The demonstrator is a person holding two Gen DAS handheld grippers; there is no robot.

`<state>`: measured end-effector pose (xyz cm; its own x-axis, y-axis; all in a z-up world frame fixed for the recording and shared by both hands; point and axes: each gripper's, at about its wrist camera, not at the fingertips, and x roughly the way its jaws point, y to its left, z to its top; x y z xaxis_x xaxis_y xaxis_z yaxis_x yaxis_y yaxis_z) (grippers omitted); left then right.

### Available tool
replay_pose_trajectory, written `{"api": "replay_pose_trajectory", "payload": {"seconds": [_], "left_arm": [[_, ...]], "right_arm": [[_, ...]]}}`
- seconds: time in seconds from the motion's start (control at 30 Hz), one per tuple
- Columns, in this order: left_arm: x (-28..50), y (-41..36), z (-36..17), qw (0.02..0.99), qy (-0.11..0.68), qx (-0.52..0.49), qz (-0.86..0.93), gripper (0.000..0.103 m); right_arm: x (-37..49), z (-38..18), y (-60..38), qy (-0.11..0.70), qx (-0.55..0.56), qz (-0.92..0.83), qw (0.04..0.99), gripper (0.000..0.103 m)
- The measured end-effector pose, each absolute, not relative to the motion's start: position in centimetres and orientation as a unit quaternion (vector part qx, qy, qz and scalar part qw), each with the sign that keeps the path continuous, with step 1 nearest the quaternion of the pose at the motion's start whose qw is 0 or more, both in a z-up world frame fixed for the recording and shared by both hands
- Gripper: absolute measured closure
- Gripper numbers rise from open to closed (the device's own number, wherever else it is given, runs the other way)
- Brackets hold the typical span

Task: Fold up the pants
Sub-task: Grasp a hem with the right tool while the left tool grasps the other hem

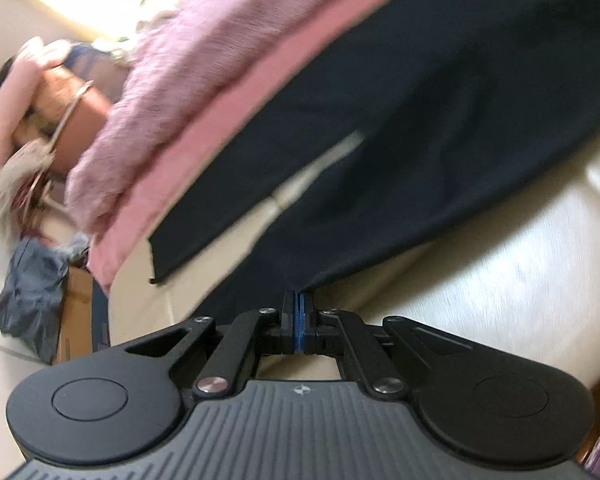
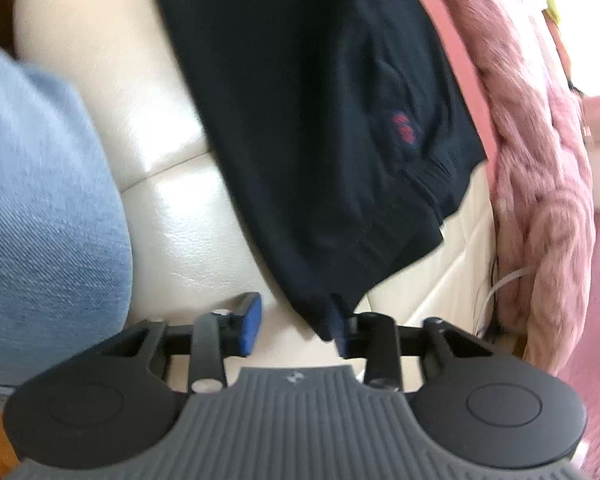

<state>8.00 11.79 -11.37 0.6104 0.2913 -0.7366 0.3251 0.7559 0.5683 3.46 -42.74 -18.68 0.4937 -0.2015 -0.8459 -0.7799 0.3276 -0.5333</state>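
Dark navy pants lie spread on a cream leather sofa. My left gripper is shut on the edge of one pant leg. In the right wrist view the pants show a small red logo near the waistband. My right gripper is open, its blue pads apart. A corner of the waistband drapes over the right fingertip; the left fingertip is bare.
A pink furry blanket lies along the sofa back beside the pants, also in the right wrist view. A light blue denim cushion sits on the left. A cardboard box and a grey bag stand on the floor.
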Motion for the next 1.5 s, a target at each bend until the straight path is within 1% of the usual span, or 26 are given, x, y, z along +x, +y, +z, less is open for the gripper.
{"api": "replay_pose_trajectory", "payload": {"seconds": [0.03,0.07,0.17,0.23,0.43,0.57,0.63,0.67,0.73,0.9,1.03,1.17,1.33,1.37,1.4,1.47,1.5], "left_arm": [[8.0,11.8,-10.7,0.834,0.437,0.337,-0.005,0.103],[8.2,12.0,-10.1,0.841,0.432,0.325,0.000,0.103],[8.6,12.5,-8.5,0.857,0.422,0.296,0.016,0.103],[8.6,12.8,-7.5,0.867,0.414,0.276,0.024,0.103],[9.6,14.2,-2.9,0.896,0.371,0.238,0.065,0.103],[10.1,14.3,-1.8,0.898,0.371,0.235,-0.003,0.103],[9.5,13.9,-2.5,0.886,0.381,0.259,-0.046,0.100],[9.0,13.7,-3.1,0.879,0.386,0.273,-0.065,0.095],[8.1,13.3,-4.5,0.864,0.400,0.289,-0.101,0.090],[5.4,12.4,-9.4,0.816,0.436,0.339,-0.171,0.068],[4.0,11.4,-13.9,0.766,0.436,0.440,-0.170,0.067],[3.6,11.7,-16.9,0.733,0.430,0.504,-0.155,0.067],[3.7,11.5,-18.4,0.722,0.414,0.539,-0.130,0.068],[4.0,11.5,-18.5,0.726,0.410,0.537,-0.123,0.081],[3.9,11.4,-18.2,0.731,0.411,0.532,-0.119,0.097],[4.3,11.6,-17.3,0.751,0.411,0.503,-0.115,0.102],[4.5,11.8,-16.6,0.766,0.413,0.480,-0.113,0.102]], "right_arm": [[3.3,-19.0,-42.5,0.448,-0.550,0.216,0.671,0.086],[3.1,-19.3,-42.4,0.440,-0.557,0.215,0.671,0.095],[2.9,-18.8,-42.2,0.421,-0.557,0.194,0.689,0.101],[2.9,-17.8,-42.4,0.406,-0.544,0.175,0.713,0.103],[4.6,-11.5,-42.7,0.342,-0.492,0.099,0.794,0.103],[8.1,-8.3,-42.0,0.333,-0.454,0.086,0.822,0.103],[9.4,-8.1,-41.2,0.333,-0.467,0.090,0.814,0.103],[9.8,-8.1,-40.7,0.332,-0.478,0.090,0.808,0.103],[10.8,-8.1,-40.5,0.334,-0.480,0.080,0.807,0.103],[12.4,-8.0,-40.6,0.347,-0.436,0.046,0.829,0.103],[12.8,-8.3,-40.3,0.353,-0.428,0.044,0.831,0.103],[12.5,-8.4,-40.3,0.358,-0.430,0.047,0.827,0.103],[12.5,-8.6,-40.6,0.366,-0.425,0.046,0.827,0.103],[12.5,-8.7,-40.5,0.367,-0.425,0.046,0.826,0.103],[12.4,-8.7,-40.5,0.369,-0.426,0.046,0.825,0.103],[12.4,-8.8,-40.5,0.370,-0.428,0.047,0.823,0.103],[12.3,-8.8,-40.5,0.371,-0.429,0.047,0.822,0.103]]}}
